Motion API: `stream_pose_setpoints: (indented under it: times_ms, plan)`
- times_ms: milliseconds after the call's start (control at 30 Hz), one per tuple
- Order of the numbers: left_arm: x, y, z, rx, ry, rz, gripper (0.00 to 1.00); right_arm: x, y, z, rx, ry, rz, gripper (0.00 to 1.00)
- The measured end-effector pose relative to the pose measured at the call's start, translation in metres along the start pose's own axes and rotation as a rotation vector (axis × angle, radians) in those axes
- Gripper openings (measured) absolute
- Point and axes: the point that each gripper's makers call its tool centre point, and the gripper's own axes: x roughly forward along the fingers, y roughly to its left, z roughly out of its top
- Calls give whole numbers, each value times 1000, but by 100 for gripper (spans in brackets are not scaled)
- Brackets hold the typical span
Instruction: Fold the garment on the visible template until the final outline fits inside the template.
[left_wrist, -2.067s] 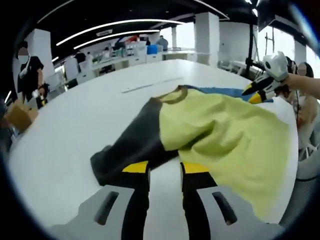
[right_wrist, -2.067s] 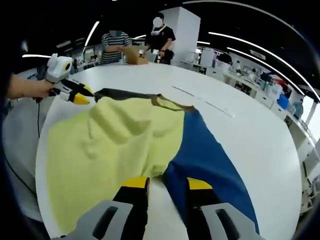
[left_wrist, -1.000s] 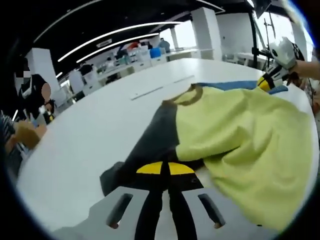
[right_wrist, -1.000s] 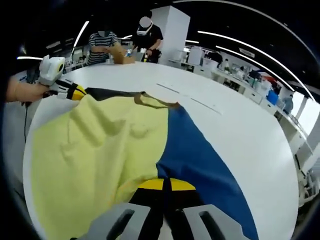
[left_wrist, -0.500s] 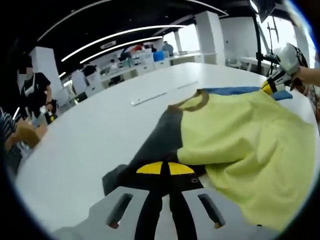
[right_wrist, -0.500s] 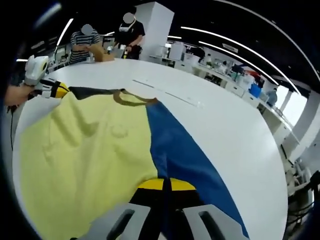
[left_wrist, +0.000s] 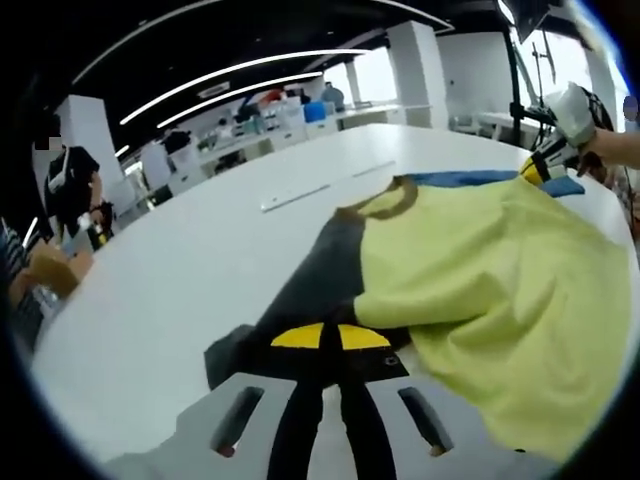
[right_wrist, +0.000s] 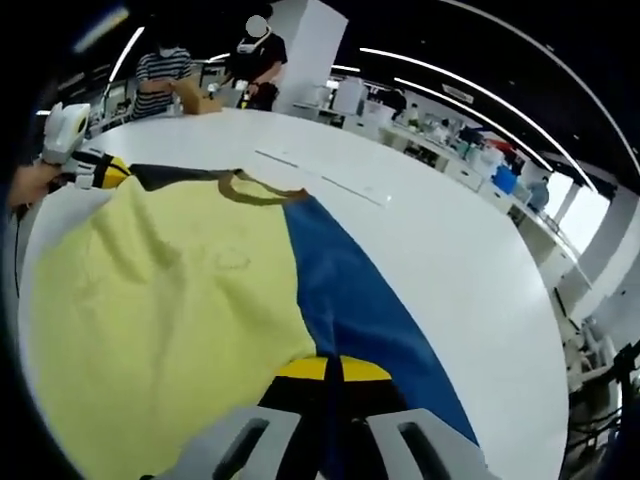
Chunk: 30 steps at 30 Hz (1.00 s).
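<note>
A shirt with a yellow body (left_wrist: 500, 290), a dark grey sleeve (left_wrist: 310, 290) and a blue sleeve (right_wrist: 345, 290) lies spread on a white round table (left_wrist: 170, 280). Its brown collar (left_wrist: 385, 200) faces the table's middle. My left gripper (left_wrist: 330, 338) is shut on the dark grey sleeve near its cuff. My right gripper (right_wrist: 332, 368) is shut on the blue sleeve by the yellow body's edge. In the left gripper view the right gripper (left_wrist: 545, 165) sits at the far blue sleeve (left_wrist: 470, 180). In the right gripper view the left gripper (right_wrist: 95, 170) sits at the dark sleeve (right_wrist: 175, 175).
A thin pale strip (left_wrist: 305, 190) lies on the table beyond the collar; in the right gripper view the strip (right_wrist: 320, 180) runs past the collar too. People (right_wrist: 215, 70) stand at the far table edge. Desks and white pillars (left_wrist: 420, 60) fill the room behind.
Both grippers were open over the sleeves 2.1 s ago and have since shut on them. The shirt has shifted a little as the sleeves are held; the views have moved with the hands.
</note>
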Motion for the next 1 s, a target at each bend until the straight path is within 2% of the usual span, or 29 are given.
stream_pose_setpoints:
  times_ms: [100, 200, 333, 533, 767, 933, 1000]
  plan:
    - [-4, 0, 1, 2, -6, -2, 7, -5, 0, 4, 18, -17, 14, 0]
    - [-8, -1, 2, 6, -14, -8, 13, -10, 6, 11, 55, -45, 48, 15]
    - [-13, -3, 1, 7, -11, -16, 20, -17, 11, 12, 88, -54, 85, 28]
    - [-26, -7, -2, -35, -14, -33, 29, -32, 21, 11, 95, -48, 124, 51]
    - [-46, -8, -4, -47, -25, -33, 40, -49, 24, 7, 116, -43, 141, 65]
    - [-52, 1, -10, -65, -20, -6, 50, -60, 24, 8, 138, -68, 152, 76]
    - [-56, 7, -13, -115, -22, 6, 54, -64, 26, 9, 142, -74, 153, 80]
